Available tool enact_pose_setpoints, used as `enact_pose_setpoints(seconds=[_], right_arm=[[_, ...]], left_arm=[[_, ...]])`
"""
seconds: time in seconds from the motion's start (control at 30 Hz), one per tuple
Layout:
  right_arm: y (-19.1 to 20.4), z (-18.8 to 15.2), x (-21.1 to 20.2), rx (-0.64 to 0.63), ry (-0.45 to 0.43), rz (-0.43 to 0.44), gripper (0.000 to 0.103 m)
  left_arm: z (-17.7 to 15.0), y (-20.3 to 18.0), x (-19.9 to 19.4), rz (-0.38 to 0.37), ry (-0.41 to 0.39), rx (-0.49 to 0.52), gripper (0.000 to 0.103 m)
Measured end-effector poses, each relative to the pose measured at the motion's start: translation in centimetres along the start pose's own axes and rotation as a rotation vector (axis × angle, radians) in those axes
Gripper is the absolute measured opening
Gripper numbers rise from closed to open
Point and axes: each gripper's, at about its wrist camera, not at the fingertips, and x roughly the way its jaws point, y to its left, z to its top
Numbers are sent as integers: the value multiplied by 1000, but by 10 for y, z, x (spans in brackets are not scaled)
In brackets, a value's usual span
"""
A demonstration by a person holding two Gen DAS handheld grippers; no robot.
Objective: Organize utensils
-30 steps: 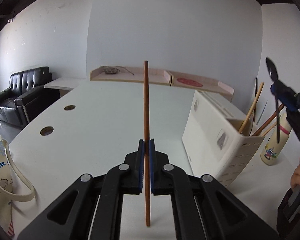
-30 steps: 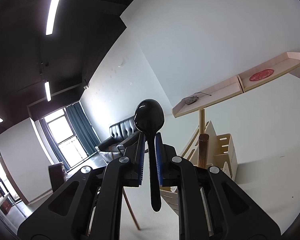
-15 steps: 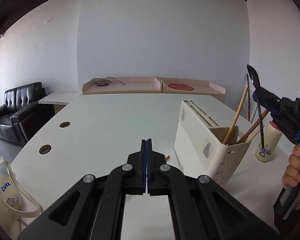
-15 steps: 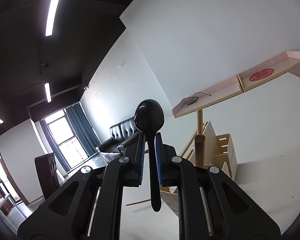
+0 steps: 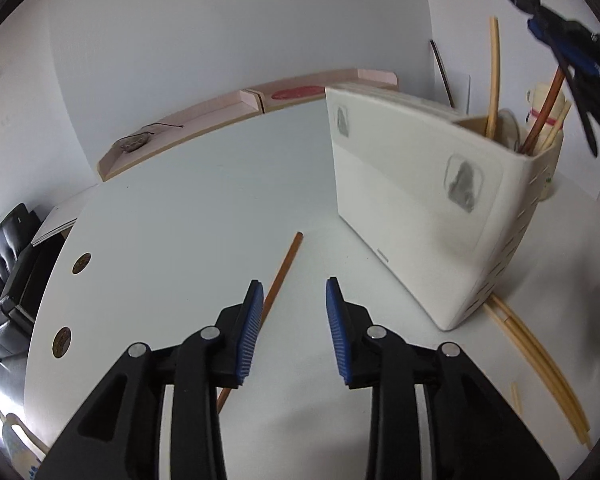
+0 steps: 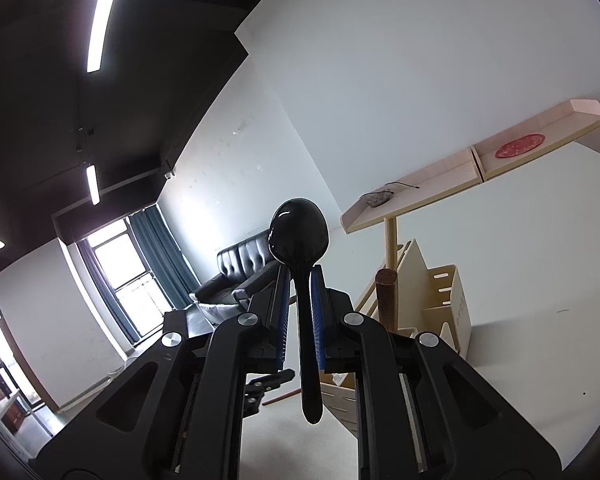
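My left gripper (image 5: 294, 312) is open and empty, low over the white table (image 5: 188, 220). A brown chopstick (image 5: 280, 276) lies flat on the table just left of its left finger. A white utensil holder (image 5: 416, 200) stands to the right with several chopsticks (image 5: 494, 76) upright in it. My right gripper (image 6: 300, 300) is shut on a black spoon (image 6: 300, 240), bowl up, above the holder (image 6: 440, 304); it also shows in the left wrist view (image 5: 568, 52) at top right.
Pale chopsticks (image 5: 540, 364) lie on the table right of the holder. A small bottle (image 5: 548, 120) stands behind the holder. Pink trays (image 5: 240, 108) line the far table edge. A black sofa (image 5: 0, 256) stands left of the table.
The left gripper let go of the brown chopstick, which now lies on the table, and then opened and tilted down toward it. The right gripper held still with the spoon.
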Motion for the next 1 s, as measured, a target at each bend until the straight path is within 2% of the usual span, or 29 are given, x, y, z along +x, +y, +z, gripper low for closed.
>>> enact_pose_setpoints(seconds=[0.2,0.37,0.6,0.8,1.0], right_arm=[[2,0,0,0,2,-3,10],[4,0,0,-9,6,-9,10],[5,1,-1,1,10,5,10],[3,2,0,9,9,11,10],[1,2,0,11,14,14,10]], left_arm=[[-1,17,56,8,122,86,32],[-3,42,96,25,214,58,32],[-4,68,123,26,260,0,32],[0,70,130,11,257,-8,32],[3,78,135,-28,266,-82,32]])
